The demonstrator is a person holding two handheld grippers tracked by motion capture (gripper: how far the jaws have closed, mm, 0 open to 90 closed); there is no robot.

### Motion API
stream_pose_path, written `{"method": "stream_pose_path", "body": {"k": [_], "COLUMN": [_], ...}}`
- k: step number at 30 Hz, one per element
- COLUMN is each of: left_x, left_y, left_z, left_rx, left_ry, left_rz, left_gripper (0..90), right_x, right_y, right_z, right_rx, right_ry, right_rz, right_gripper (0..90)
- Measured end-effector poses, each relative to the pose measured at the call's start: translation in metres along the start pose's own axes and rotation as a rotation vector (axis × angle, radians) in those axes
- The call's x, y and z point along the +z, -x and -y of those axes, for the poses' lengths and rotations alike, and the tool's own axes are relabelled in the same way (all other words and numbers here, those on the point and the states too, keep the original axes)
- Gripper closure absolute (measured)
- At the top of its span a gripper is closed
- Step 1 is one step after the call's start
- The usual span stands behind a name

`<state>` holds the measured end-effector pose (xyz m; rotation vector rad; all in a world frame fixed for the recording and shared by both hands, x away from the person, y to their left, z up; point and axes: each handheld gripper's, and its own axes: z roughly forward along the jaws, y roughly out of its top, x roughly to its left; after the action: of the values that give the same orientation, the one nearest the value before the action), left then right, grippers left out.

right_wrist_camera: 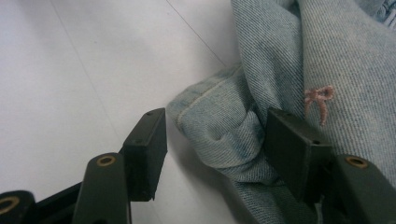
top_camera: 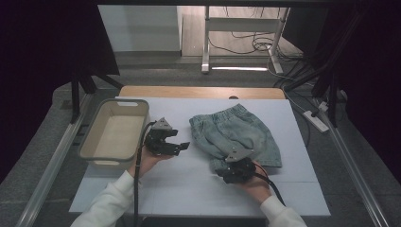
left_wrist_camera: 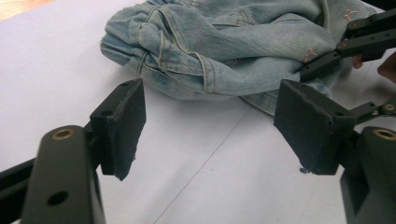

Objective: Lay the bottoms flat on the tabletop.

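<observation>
Right gripper sits spread around the denim shorts' near hem fold, not yet pinching. Left gripper hovers spread, empty, just left of them; next, close on that fold.

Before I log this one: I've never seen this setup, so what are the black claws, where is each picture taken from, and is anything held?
A person holds a hand-operated two-jaw gripper in each hand. The high view looks down on the white table. Each gripper view looks along that gripper's own jaws.

On the table lie light blue denim shorts and an empty beige plastic tub.

The left gripper is open over bare table beside the shorts. The right gripper has a bunched hem between its jaws: one pad touches the cloth, the other stands clear, so nothing is gripped.
</observation>
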<state>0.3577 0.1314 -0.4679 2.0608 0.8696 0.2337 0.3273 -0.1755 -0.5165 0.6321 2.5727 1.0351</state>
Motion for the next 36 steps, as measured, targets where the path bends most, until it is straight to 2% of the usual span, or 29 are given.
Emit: {"method": "stream_pose_path", "body": {"k": [5,7,10,13,18,21,28,31,36], "left_x": [0.0,0.0,0.0,0.0,0.0,-0.001,-0.001,-0.001,-0.002], "left_y": [0.0,-0.001,-0.001,-0.001,-0.001,-0.002,-0.003,-0.002,-0.004], "left_z": [0.0,0.0,0.0,0.001,0.001,0.001,0.001,0.001,0.001], "left_rx": [0.001,-0.002,-0.003,-0.003,-0.002,-0.001,-0.002,0.001,-0.001], "left_ry": [0.0,-0.001,-0.003,-0.001,-0.001,-0.001,-0.004,-0.001,0.0], "left_rz": [-0.006,-0.007,-0.009,-0.01,-0.01,-0.013,-0.02,-0.021,-0.025], "left_gripper": [26.0,26.0,25.9,25.9,25.9,26.0,26.3,26.1,26.1], "right_x": [0.005,0.007,0.01,0.01,0.006,-0.003,-0.042,-0.054,-0.075], "right_y": [0.001,0.001,0.002,0.006,0.012,0.011,0.003,-0.001,-0.009], "right_z": [0.001,0.001,0.001,0.002,0.001,-0.002,-0.022,-0.029,-0.039], "right_rx": [-0.013,-0.016,-0.028,-0.021,0.001,-0.006,-0.011,-0.032,-0.051], "right_ry": [-0.022,-0.027,-0.045,-0.044,-0.024,0.011,0.162,0.195,0.271], "right_rz": [0.011,0.026,0.052,0.066,0.047,0.046,0.042,0.047,0.019], "right_gripper": [39.2,41.9,50.2,64.2,75.5,77.8,78.7,78.9,79.0]}}
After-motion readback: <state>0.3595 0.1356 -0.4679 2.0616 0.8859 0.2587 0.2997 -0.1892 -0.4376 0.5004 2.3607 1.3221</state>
